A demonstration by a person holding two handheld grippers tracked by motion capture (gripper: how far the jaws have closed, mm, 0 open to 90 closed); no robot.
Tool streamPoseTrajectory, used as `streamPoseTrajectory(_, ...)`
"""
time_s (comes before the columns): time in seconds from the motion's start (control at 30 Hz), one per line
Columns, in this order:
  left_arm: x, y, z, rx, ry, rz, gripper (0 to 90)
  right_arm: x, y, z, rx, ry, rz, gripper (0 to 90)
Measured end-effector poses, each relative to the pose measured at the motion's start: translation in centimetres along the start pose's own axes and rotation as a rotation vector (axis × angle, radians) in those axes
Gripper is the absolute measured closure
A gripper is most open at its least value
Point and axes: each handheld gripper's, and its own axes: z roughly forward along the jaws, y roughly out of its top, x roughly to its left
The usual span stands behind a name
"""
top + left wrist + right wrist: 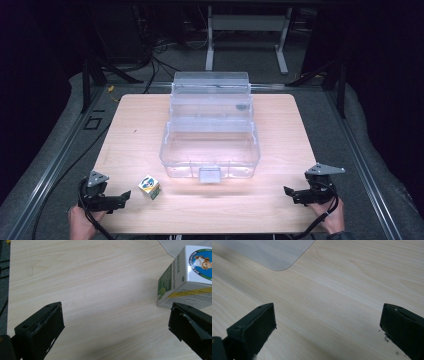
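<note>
A small white carton with green, yellow and blue print stands on the wooden table, in front of a clear plastic box whose lid is swung up at the back. My left gripper rests at the table's front left corner, open, with the carton just to its right. In the left gripper view the carton stands beyond the right jaw, and only bare wood lies between the jaws of the left gripper. My right gripper sits open at the front right corner, nothing between its jaws.
The clear box has a latch tab at its front wall, and its corner appears at the top left of the right gripper view. Dark grey matting and metal rails surround the table. A white frame stands behind.
</note>
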Motion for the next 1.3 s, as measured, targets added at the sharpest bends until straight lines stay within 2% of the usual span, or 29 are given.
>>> streamPoseTrajectory(0.1,-0.2,0.2,-0.3,0.003,-0.004,0.016,0.0,0.0,0.0,0.2,-0.001,-0.004,0.004,0.0)
streamPoseTrajectory(0.17,-0.3,0.6,-1.2,0.008,-0.008,0.045,0.0,-0.1,0.3,0.2,0.015,-0.002,-0.001,0.0)
streamPoseTrajectory(0.23,-0.3,0.7,-1.6,-0.001,-0.006,0.047,0.1,-0.1,0.4,0.2,0.02,-0.014,-0.004,0.0)
streamPoseTrajectory(0.3,-0.4,1.0,-2.2,-0.004,-0.006,0.052,0.1,-0.1,0.5,0.3,0.025,0.001,0.0,0.0)
streamPoseTrajectory(0.33,-0.7,1.4,-2.5,0.018,-0.022,0.066,0.1,-0.1,0.5,0.3,0.038,0.007,-0.001,0.0)
streamPoseTrajectory(0.37,-0.7,1.4,-2.5,0.018,-0.022,0.066,0.1,-0.1,0.5,0.3,0.038,0.007,-0.001,0.0)
streamPoseTrajectory(0.43,-1.4,1.9,-2.8,0.059,-0.032,0.112,0.1,-0.1,0.5,0.3,0.032,0.001,0.008,0.0)
streamPoseTrajectory(0.5,-1.9,2.2,-2.9,0.074,-0.039,0.138,0.1,-0.1,0.5,0.3,0.051,0.007,0.008,0.0)
streamPoseTrajectory(0.63,-2.4,2.8,-3.2,0.08,-0.034,0.148,0.0,0.0,0.6,0.2,0.038,0.001,0.007,0.0)
streamPoseTrajectory(0.7,-2.7,3.4,-3.8,0.123,-0.035,0.163,0.0,0.0,0.6,0.3,0.047,0.001,0.011,0.0)
streamPoseTrajectory(0.83,-3.2,4.2,-4.3,0.12,-0.039,0.178,0.0,-0.1,0.6,0.3,0.053,-0.001,0.017,0.0)
streamPoseTrajectory(0.9,-3.7,4.8,-4.5,0.12,-0.046,0.201,0.0,-0.1,0.6,0.3,0.049,-0.001,0.022,0.0)
streamPoseTrajectory(0.93,-4.1,5.5,-4.6,0.125,-0.063,0.219,0.0,-0.1,0.7,0.2,0.068,0.004,0.021,0.0)
streamPoseTrajectory(1.1,-4.7,6.5,-4.5,0.146,-0.06,0.218,0.0,0.1,0.7,0.3,0.065,0.005,0.031,0.0)
streamPoseTrajectory(1.13,-5.1,6.9,-4.5,0.151,-0.047,0.223,0.0,0.0,0.7,0.4,0.068,0.007,0.034,0.0)
streamPoseTrajectory(1.23,-5.4,7.4,-4.4,0.165,-0.049,0.236,0.0,0.0,0.6,0.5,0.071,0.01,0.034,0.0)
streamPoseTrajectory(1.3,-6.0,7.9,-4.1,0.183,-0.056,0.242,0.0,0.1,0.6,0.5,0.093,0.017,0.032,0.0)
